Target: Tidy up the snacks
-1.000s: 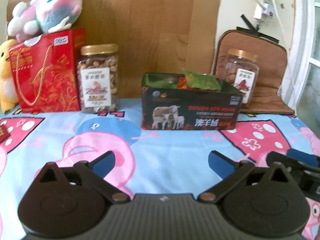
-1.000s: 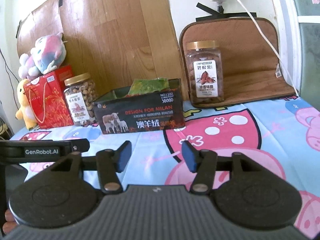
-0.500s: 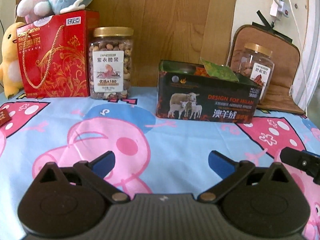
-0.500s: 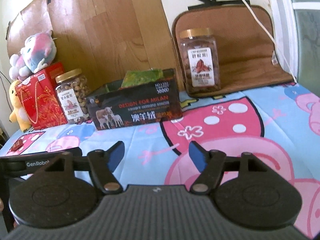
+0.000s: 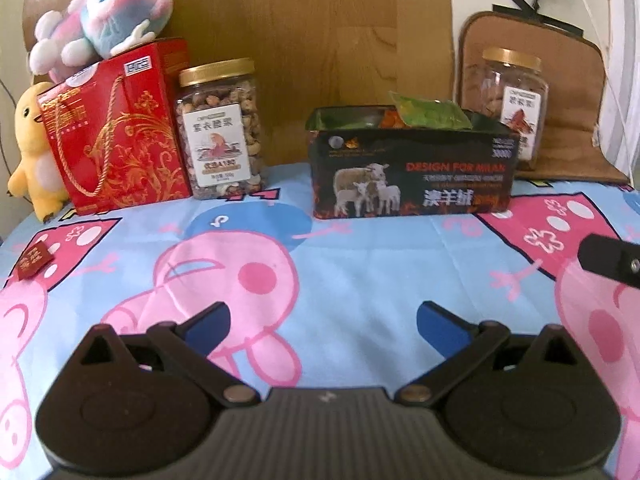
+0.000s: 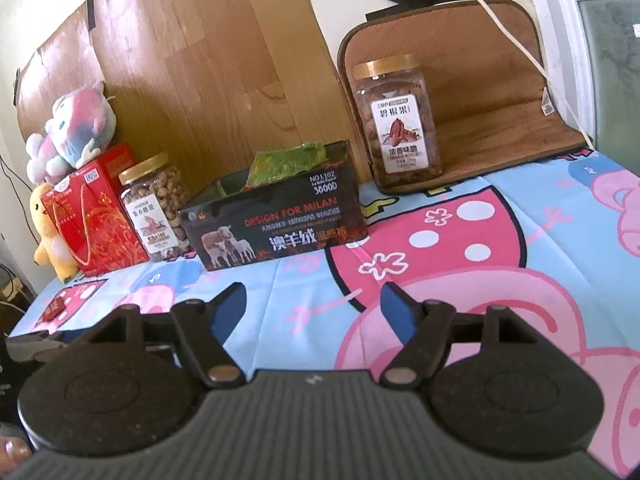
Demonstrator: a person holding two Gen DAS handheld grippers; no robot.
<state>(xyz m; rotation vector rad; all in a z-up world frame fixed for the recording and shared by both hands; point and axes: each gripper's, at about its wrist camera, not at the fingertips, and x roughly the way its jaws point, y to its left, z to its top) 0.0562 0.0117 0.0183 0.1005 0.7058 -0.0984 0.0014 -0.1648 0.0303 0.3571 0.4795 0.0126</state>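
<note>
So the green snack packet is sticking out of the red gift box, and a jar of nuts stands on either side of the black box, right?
Not quite. The green snack packet sticks out of the black box, not the red gift box; the right wrist view shows it. The rest holds: one jar of nuts stands left of the black box, the other jar right of it.

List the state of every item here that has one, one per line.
Black box: open-topped, green packet sticking out.
Left nut jar: upright, lid on.
Right nut jar: upright, lid on.
Red gift box: upright, closed.
Left hand-held gripper: open, empty.
Right hand-held gripper: just opening, empty.
</note>
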